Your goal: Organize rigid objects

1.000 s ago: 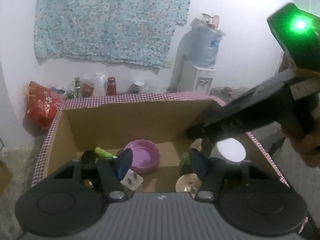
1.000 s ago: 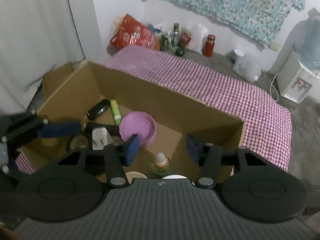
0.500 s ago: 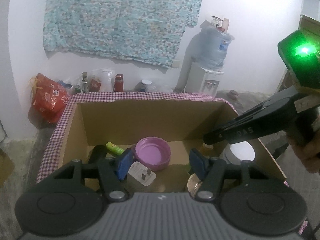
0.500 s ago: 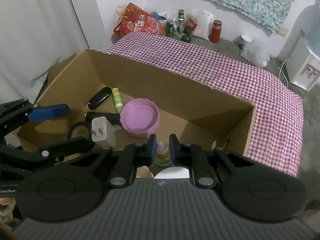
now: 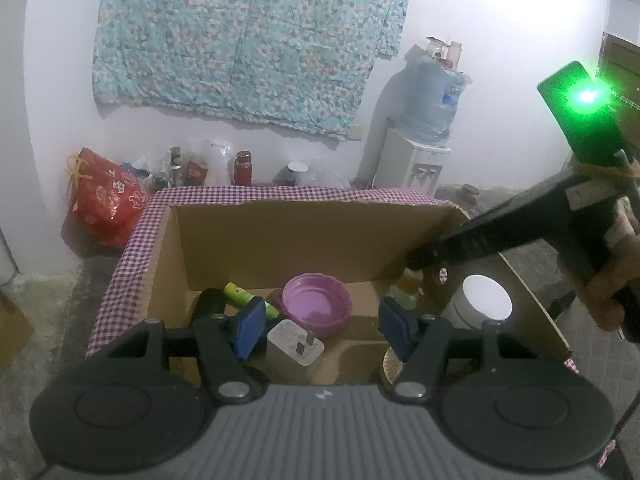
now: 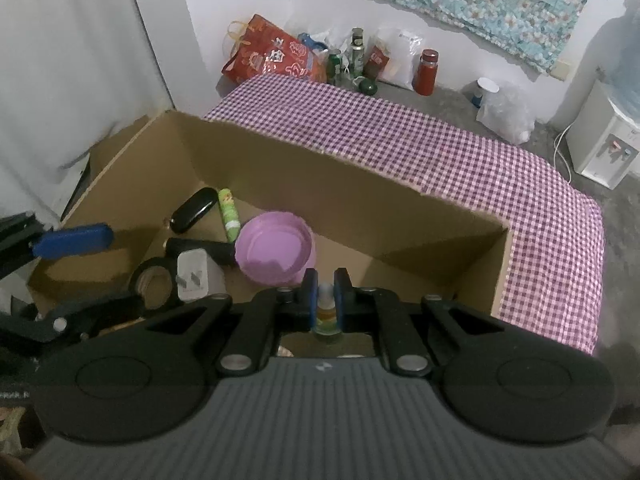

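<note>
An open cardboard box (image 6: 320,184) holds the items. My right gripper (image 6: 325,296) points down into its near right corner and is shut on a small bottle (image 6: 326,314) of yellowish liquid with a pale cap. The left wrist view shows that gripper (image 5: 420,260) reaching in from the right over the bottle (image 5: 408,288). My left gripper (image 5: 322,328) hangs open above a white charger plug (image 5: 296,342), holding nothing. Behind it lie a purple bowl (image 5: 318,306) and a green tube (image 5: 240,294).
The box also holds a black case (image 6: 194,210), a tape roll (image 6: 152,280), a gold disc (image 5: 390,364) and a white-lidded tub (image 5: 486,302). It stands on a purple checked cloth (image 6: 440,152). A water dispenser (image 5: 416,160), jars and a red bag (image 5: 104,196) line the wall.
The right gripper's jaws went from wide apart to shut on the small bottle and dipped slightly into the box. The left gripper stayed open in nearly the same place.
</note>
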`<state>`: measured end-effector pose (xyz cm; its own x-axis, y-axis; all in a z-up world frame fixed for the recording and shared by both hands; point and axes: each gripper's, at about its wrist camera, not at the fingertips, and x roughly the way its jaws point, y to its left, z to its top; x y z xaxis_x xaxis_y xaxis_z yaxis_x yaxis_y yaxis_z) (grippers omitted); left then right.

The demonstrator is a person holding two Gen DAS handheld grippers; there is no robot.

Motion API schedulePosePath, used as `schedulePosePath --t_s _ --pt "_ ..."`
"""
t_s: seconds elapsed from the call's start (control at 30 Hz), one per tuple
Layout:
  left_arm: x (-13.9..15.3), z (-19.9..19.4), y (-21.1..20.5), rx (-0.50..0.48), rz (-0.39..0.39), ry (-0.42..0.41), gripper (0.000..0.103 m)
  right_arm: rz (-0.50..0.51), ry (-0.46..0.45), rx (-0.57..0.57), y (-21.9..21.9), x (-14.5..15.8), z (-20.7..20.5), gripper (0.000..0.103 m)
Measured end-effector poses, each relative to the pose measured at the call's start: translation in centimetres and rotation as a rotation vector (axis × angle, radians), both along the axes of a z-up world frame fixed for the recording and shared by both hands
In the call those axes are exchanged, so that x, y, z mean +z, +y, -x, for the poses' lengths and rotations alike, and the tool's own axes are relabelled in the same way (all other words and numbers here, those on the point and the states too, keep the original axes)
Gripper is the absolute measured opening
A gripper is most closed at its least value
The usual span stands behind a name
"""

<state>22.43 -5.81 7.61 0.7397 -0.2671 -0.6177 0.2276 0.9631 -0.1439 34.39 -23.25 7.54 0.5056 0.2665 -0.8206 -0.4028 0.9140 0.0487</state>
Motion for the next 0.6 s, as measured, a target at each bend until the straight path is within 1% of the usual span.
schedulePosePath --t_s 0.2,0.3,0.4,0.43,0.47,0.53,0.6 --pt "0.2 0.2 0.4 0.009 0.0 0.003 0.063 0.01 -0.01 0.001 0.4 -0.2 -1.2 0.007" --pt "0.3 0.5 0.2 0.012 -0.003 0.004 0.064 0.016 -0.028 -0.001 0.6 -0.4 -1.5 0.009" --pt "0.5 0.6 0.1 0.013 -0.003 0.005 0.067 0.003 -0.022 -0.009 0.5 -0.2 -1.4 0.011" --pt "0.5 0.6 0.1 0.014 -0.004 0.004 0.068 -0.005 -0.022 -0.015 0.4 0.0 -1.3 0.016" --pt "0.5 0.6 0.1 0.013 -0.005 0.004 0.07 -0.015 -0.028 -0.02 0.3 0.3 -1.1 0.023" --pt "0.6 0.9 0.1 0.011 -0.01 0.003 0.076 -0.032 -0.049 -0.03 0.0 1.1 -0.5 0.032" --pt "0.8 1.2 -0.2 0.014 -0.018 -0.001 0.081 -0.049 -0.069 -0.035 -0.3 2.0 0.4 0.036"
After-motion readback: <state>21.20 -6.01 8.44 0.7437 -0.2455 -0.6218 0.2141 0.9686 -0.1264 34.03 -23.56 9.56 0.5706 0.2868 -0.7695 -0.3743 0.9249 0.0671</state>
